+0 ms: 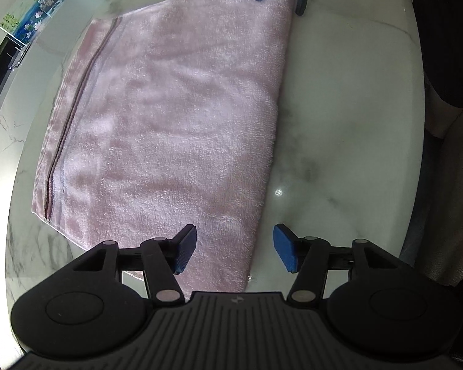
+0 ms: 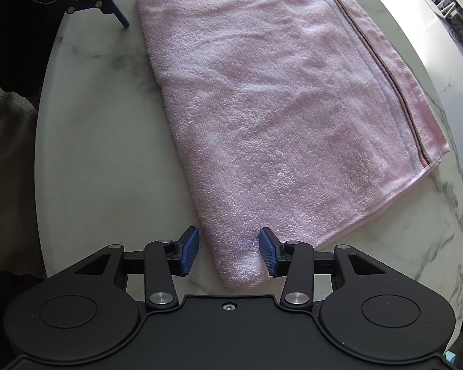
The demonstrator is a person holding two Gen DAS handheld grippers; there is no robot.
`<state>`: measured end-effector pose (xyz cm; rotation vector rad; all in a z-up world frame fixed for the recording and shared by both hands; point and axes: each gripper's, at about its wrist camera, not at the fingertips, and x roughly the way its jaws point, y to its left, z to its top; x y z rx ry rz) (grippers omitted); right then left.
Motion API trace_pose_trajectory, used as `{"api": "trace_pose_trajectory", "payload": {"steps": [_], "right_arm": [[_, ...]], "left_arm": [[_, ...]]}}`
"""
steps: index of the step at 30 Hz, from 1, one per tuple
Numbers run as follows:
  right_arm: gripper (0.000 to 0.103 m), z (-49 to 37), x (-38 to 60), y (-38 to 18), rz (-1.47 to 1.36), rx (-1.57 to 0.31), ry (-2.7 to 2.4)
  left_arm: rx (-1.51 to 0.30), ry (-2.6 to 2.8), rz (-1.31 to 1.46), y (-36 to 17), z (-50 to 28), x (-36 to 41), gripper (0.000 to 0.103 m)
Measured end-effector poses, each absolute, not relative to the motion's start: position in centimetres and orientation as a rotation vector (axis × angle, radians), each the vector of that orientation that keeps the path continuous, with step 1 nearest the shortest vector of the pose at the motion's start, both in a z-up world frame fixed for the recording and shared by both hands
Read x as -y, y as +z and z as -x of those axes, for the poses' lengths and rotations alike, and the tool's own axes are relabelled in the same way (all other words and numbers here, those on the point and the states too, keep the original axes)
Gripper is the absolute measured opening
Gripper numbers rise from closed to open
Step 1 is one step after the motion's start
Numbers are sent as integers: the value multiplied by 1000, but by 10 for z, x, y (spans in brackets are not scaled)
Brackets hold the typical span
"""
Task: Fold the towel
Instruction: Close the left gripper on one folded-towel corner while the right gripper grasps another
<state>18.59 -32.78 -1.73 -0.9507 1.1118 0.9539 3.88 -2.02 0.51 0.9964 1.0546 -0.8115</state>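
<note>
Marble table (image 1: 339, 117); pink towel (image 1: 169, 123) folded, unlabelled.

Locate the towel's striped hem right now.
The striped hem runs along the pink towel's left edge in the left wrist view, its right edge in the right wrist view, opposite both open grippers' side, on the marble table.
</note>
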Motion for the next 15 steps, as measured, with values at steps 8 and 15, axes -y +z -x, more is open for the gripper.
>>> {"api": "trace_pose_trajectory", "payload": {"steps": [8,15], "right_arm": [[41,-201,338,-18,883,-1154,991],[26,-211,342,-18,866,-1174,978]], "left_arm": [[-1125,-874,-885,5,-59,3,48],[-1163,-894,-837,5,-64,3,30]]}}
